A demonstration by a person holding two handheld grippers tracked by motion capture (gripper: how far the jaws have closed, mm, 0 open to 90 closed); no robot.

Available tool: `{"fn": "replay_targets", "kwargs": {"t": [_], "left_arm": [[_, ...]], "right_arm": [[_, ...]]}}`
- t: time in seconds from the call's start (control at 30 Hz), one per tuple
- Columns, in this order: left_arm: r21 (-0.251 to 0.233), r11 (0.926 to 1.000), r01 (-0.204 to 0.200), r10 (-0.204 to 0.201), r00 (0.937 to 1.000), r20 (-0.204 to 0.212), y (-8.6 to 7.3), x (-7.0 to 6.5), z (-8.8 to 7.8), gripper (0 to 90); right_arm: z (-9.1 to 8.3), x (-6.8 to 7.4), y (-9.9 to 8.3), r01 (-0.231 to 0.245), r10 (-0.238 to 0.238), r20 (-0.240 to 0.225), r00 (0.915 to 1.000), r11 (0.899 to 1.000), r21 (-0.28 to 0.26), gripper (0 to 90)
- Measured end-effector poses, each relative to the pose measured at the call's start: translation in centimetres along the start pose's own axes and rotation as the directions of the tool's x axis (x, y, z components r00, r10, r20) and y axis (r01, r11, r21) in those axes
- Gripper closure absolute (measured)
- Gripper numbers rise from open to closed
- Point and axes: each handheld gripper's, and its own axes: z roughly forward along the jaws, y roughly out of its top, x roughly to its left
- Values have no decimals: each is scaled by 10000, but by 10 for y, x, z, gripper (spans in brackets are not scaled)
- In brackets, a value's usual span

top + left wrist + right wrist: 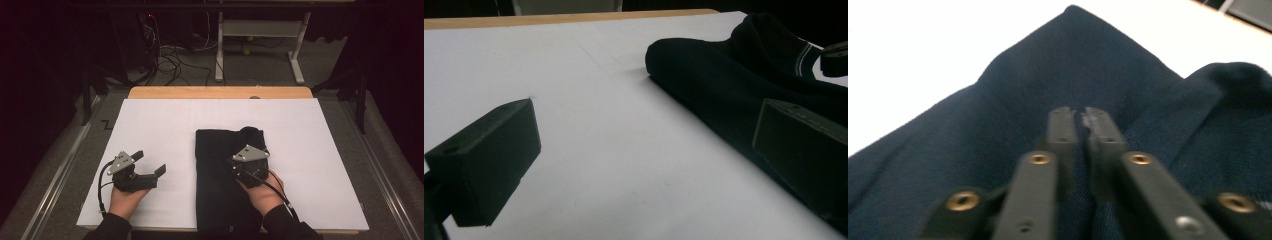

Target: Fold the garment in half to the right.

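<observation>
A dark navy folded garment lies on the white sheet, running from the near edge to mid-table, its collar at the far end. In the left gripper view the garment shows white stripes on that collar. My right gripper sits over the garment's far right part, near the collar. Its jaws are shut just above the navy cloth; I cannot tell whether any cloth is pinched. My left gripper rests open on the sheet left of the garment, with nothing between its jaws.
The sheet covers a wooden table whose far edge shows. Beyond it stand a white desk frame and cables on the floor. Metal rails run along both sides of the table.
</observation>
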Motion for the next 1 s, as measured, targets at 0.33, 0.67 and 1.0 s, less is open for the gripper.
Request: {"fn": "replay_targets", "kwargs": {"t": [0.33,0.67,1.0], "left_arm": [[125,9998,134,-134,9999,-47,-3,3,1,0],[220,9997,-59,63,9999,-150,-4,2,1,0],[343,9992,-185,196,9993,-324,-10,1,-2,0]], "right_arm": [[20,-3,-3,598,-691,464,9965,9821,1788,900],[7,-34,-25,-118,-60,1079,9941,9864,1637,900],[-4,-61,-58,-1113,969,1400,9854,9888,994,900]]}}
